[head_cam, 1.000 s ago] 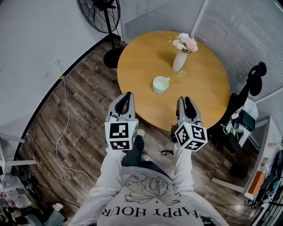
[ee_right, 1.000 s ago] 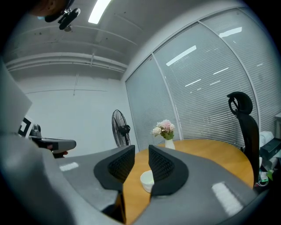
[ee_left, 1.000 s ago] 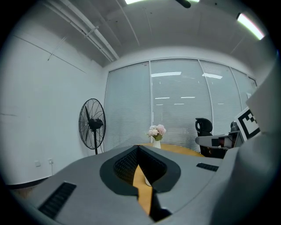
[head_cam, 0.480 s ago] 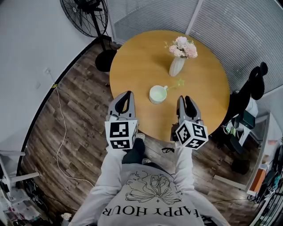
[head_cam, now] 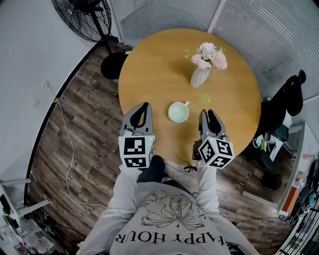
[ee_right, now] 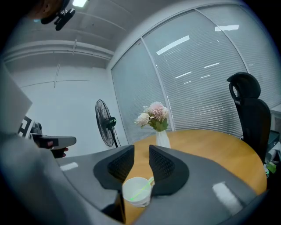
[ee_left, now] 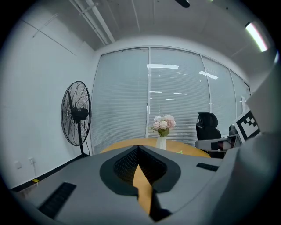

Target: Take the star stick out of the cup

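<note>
Star stick [ee_right: 141,189], one, in one cup [head_cam: 178,112] — left gripper [head_cam: 144,106] fingers clenched, right gripper [head_cam: 208,113] fingers released, empty

An office meeting room: glass partition walls with white blinds [ee_left: 127,101], a black high-backed swivel chair [ee_right: 246,105], a round wooden table [head_cam: 154,69]

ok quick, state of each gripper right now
left gripper: closed, empty
right gripper: open, jaws have just been opening, nothing between them

1 table [head_cam: 159,64], 1 cup [head_cam: 178,112], 1 vase [head_cam: 200,77] and 1 fan [head_cam: 82,15].
</note>
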